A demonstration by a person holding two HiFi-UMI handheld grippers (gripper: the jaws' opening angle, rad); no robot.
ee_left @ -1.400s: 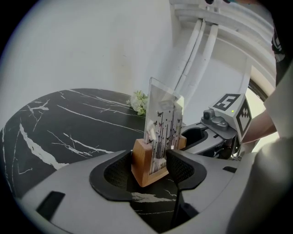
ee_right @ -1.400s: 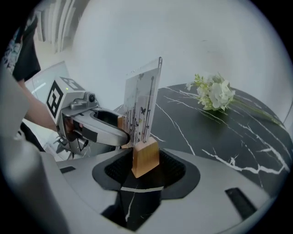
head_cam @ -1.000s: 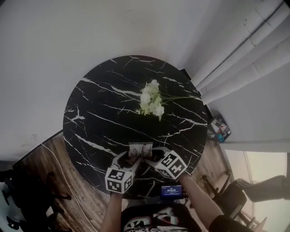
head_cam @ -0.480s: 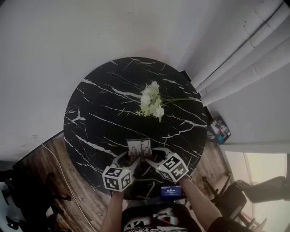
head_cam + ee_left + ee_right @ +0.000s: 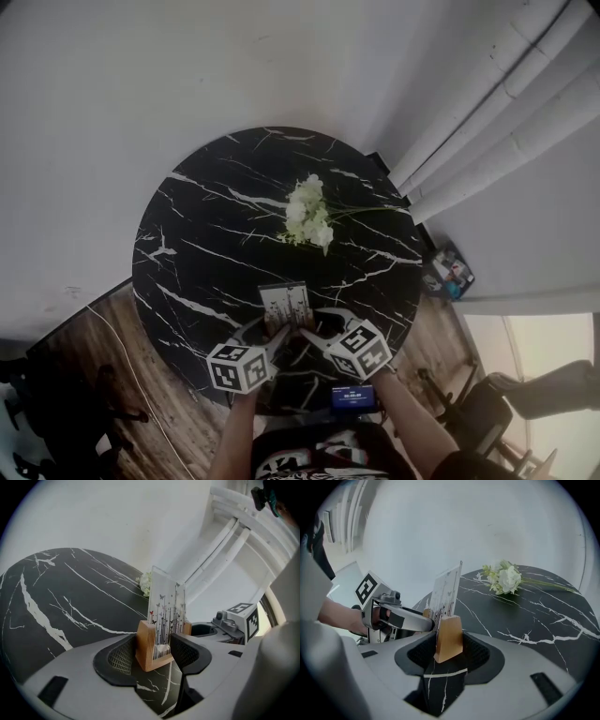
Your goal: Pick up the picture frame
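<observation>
at the near edge of the round black marble bench [image 5: 187, 244], just in front of the person, the picture frame [image 5: 284, 302] stands upright between both tools. it is a clear panel [image 5: 165, 604] printed with thin stems and butterflies, set in a wooden base [image 5: 146, 644]. the left tool [image 5: 154, 652] has its jaws closed in on one end of that base, the dark pads [image 5: 122, 657] pressed against the wood on either side. the right tool [image 5: 449, 649] grips the opposite end the same way, snug on the narrow wooden block. neither tool holds anything else. a spray of white flowers [image 5: 310, 211] lies further back on the bench, well apart from the frame.

the step in hand looks like the grasp itself, made or nearly so, with the lift just beginning. i cannot tell whether the base rests on the marble or has just cleared it. the next move calls for both tools to rise together at the same rate, keeping the base level so the panel does not twist between the two grips. the squeeze should be steady: the wood looks smooth and tapered, so it may slip down the pads if either grip slackens.
</observation>
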